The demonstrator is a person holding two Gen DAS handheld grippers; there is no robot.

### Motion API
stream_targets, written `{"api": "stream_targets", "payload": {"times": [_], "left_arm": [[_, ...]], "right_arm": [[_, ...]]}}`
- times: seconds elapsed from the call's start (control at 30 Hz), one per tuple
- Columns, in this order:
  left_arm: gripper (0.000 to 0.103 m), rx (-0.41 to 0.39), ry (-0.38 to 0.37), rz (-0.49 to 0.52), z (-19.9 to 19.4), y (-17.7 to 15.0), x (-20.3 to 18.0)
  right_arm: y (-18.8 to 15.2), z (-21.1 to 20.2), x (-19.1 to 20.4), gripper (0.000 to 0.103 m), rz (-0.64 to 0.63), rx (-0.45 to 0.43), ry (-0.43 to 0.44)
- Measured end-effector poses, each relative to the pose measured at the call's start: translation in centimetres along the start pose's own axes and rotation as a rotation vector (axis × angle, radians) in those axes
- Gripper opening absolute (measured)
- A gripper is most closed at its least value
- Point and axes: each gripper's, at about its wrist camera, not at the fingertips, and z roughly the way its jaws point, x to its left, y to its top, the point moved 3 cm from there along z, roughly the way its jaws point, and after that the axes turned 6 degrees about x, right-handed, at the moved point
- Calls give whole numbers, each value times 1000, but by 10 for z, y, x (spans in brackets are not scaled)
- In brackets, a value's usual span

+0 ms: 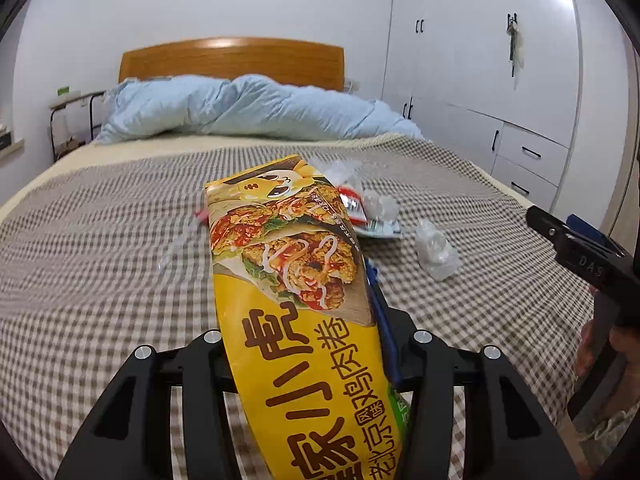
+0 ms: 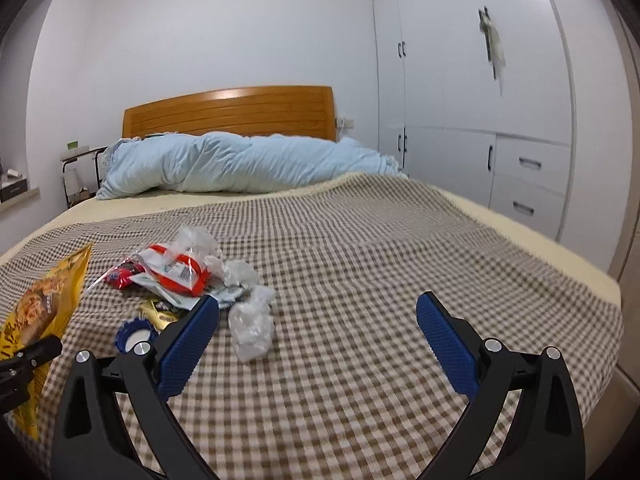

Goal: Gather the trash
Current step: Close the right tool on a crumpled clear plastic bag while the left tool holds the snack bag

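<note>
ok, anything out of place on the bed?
Yes: litter on the checked bedspread. A red-and-white wrapper, crumpled clear plastic and a blue bottle cap lie mid-bed. The left tongs already hold a yellow food bag.

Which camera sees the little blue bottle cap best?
The right wrist view. The blue bottle cap lies on the checked blanket there, just left of the right gripper, with its ridged rim and white inside showing. In the left wrist view I cannot find it; the yellow snack bag fills the middle.
</note>
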Motion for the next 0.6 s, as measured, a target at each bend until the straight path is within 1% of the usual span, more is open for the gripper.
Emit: {"api": "stream_targets", "payload": {"times": [0.07, 0.2, 0.33, 0.47, 0.53, 0.57, 0.6], "left_arm": [[46, -4, -7, -7, 3, 4, 1], [46, -8, -12, -38, 7, 7, 10], [46, -11, -24, -77, 6, 8, 22], [46, -5, -49, -119, 7, 5, 30], [46, 0, -54, -127, 8, 5, 30], [46, 1, -57, -129, 9, 4, 30], [46, 1, -59, -130, 9, 4, 29]], "right_arm": [[1, 11, 10, 95, -35, 30, 30], [3, 41, 24, 95, -95, 106, 38], [0, 74, 31, 95, -102, 190, 29], [-12, 104, 38, 95, -129, 286, 12], [-19, 115, 39, 70, -135, 340, 28], [-21, 119, 37, 54, -125, 364, 33], [-22, 121, 35, 45, -113, 376, 43]]}}
